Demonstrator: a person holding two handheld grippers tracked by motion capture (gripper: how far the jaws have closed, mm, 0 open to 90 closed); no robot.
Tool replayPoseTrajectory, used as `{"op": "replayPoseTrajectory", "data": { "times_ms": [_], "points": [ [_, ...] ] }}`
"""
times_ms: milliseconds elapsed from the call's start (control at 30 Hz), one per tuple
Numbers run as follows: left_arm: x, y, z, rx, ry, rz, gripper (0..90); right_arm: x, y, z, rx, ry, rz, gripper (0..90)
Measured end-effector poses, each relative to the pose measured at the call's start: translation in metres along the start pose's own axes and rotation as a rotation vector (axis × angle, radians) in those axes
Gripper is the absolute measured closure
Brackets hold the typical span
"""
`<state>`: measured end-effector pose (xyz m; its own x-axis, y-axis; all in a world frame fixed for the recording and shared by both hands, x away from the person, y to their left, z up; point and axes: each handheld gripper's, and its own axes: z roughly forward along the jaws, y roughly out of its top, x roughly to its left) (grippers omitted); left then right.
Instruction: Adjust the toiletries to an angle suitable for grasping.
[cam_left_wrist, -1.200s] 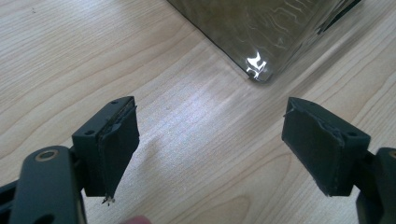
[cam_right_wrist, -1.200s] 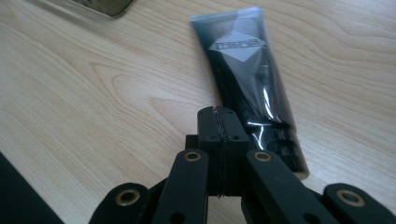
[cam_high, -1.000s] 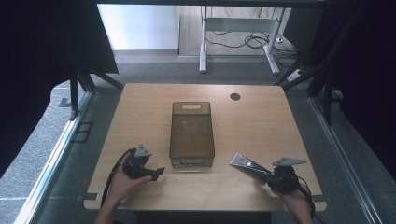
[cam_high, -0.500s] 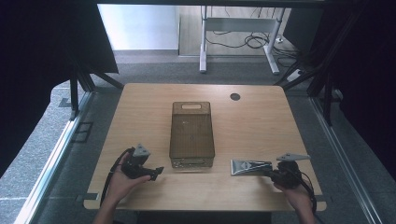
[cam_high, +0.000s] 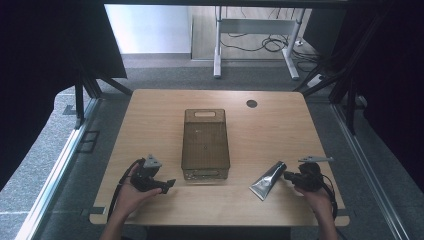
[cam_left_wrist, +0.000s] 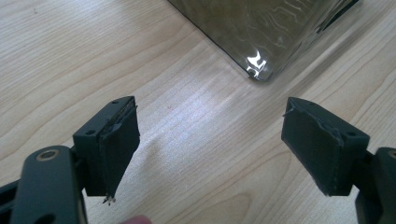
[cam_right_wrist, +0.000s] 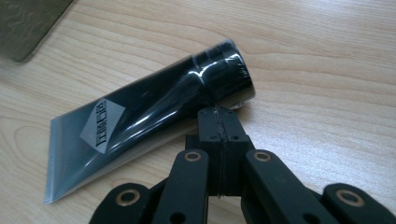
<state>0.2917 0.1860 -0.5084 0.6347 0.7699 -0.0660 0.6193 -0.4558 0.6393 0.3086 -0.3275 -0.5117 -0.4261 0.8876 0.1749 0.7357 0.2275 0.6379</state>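
Observation:
A black squeeze tube (cam_high: 267, 181) (cam_right_wrist: 154, 116) lies flat on the wooden table (cam_high: 280, 130), right of centre near the front, with its cap toward the right hand and its flat crimped end toward the front edge. My right gripper (cam_high: 287, 175) (cam_right_wrist: 219, 119) is shut, its jaws pressed together with nothing between them, and their tip touches the tube just below the cap. My left gripper (cam_high: 167, 185) (cam_left_wrist: 210, 149) rests open on the table by the front left corner of a dark see-through bin (cam_high: 205, 172) (cam_left_wrist: 261, 28), with bare wood between its jaws.
The bin stands lengthwise in the middle of the table, and its corner (cam_right_wrist: 28, 23) shows left of the tube. A round cable hole (cam_high: 251, 103) is at the back right. Black curtains hang on both sides, and a white desk frame (cam_high: 255, 30) stands beyond.
The tube has swung round on the table, its flat end now nearer the front edge. The shut right gripper moved with it at the cap end. The left gripper stayed put.

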Motion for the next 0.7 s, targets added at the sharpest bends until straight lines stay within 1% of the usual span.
{"op": "replayPoseTrajectory", "data": {
  "times_ms": [100, 133, 167, 200, 233, 267, 300, 333, 367, 400, 433, 500, 533, 567, 600, 633, 667, 700],
  "points": [
    [0.001, 0.000, -0.002, -0.005, 0.001, -0.002, 19.6, 0.000, -0.001, -0.001, -0.004, -0.002, 0.000, 90.0],
    [0.001, 0.000, -0.002, -0.007, 0.002, -0.002, 19.6, 0.001, -0.001, -0.003, -0.005, -0.006, 0.005, 90.0],
    [0.001, 0.000, -0.003, -0.010, 0.003, -0.005, 19.6, 0.005, 0.000, -0.008, -0.011, -0.027, 0.010, 90.0],
    [0.001, 0.000, -0.003, -0.010, 0.003, -0.005, 19.6, 0.005, 0.000, -0.008, -0.011, -0.027, 0.010, 90.0],
    [0.001, 0.000, -0.003, -0.010, 0.003, -0.006, 19.6, 0.006, 0.000, -0.010, -0.015, -0.022, 0.004, 90.0],
    [0.001, 0.000, -0.003, -0.010, 0.003, -0.007, 19.6, 0.010, 0.001, -0.013, -0.027, -0.010, -0.009, 90.0],
    [0.001, 0.000, -0.002, -0.008, 0.004, -0.006, 19.6, 0.015, 0.003, -0.015, -0.045, -0.010, -0.027, 90.0],
    [0.000, 0.000, -0.002, -0.008, -0.001, -0.002, 19.6, 0.026, 0.008, -0.017, -0.059, 0.005, -0.055, 90.0],
    [0.000, 0.000, -0.002, -0.008, -0.001, -0.002, 19.6, 0.026, 0.008, -0.017, -0.059, 0.005, -0.055, 90.0],
    [-0.001, 0.000, -0.003, -0.011, -0.003, -0.006, 19.6, 0.031, 0.010, -0.017, -0.063, 0.017, -0.066, 90.0],
    [-0.001, 0.001, -0.002, -0.010, -0.005, -0.004, 19.6, 0.036, 0.013, -0.016, -0.066, 0.026, -0.081, 90.0],
    [-0.002, 0.001, -0.001, -0.004, -0.007, 0.002, 19.6, 0.046, 0.018, -0.010, -0.047, 0.052, -0.098, 90.0],
    [-0.002, 0.000, 0.001, 0.002, -0.006, 0.000, 19.6, 0.053, 0.022, -0.001, -0.022, 0.042, -0.102, 90.0],
    [-0.002, 0.000, 0.001, 0.002, -0.006, 0.000, 19.6, 0.053, 0.022, -0.001, -0.022, 0.042, -0.102, 90.0],
    [-0.002, 0.000, 0.001, 0.003, -0.007, 0.001, 19.6, 0.061, 0.028, 0.008, -0.006, 0.055, -0.116, 90.0],
    [-0.002, 0.000, 0.001, 0.002, -0.007, 0.000, 19.6, 0.061, 0.028, 0.008, -0.006, 0.055, -0.116, 90.0],
    [-0.002, 0.000, 0.000, 0.001, -0.004, -0.003, 19.6, 0.064, 0.030, 0.011, 0.001, 0.063, -0.121, 90.0],
    [-0.001, 0.000, 0.000, 0.000, -0.004, -0.003, 19.6, 0.074, 0.034, 0.023, 0.024, 0.070, -0.148, 90.0]
  ]
}}
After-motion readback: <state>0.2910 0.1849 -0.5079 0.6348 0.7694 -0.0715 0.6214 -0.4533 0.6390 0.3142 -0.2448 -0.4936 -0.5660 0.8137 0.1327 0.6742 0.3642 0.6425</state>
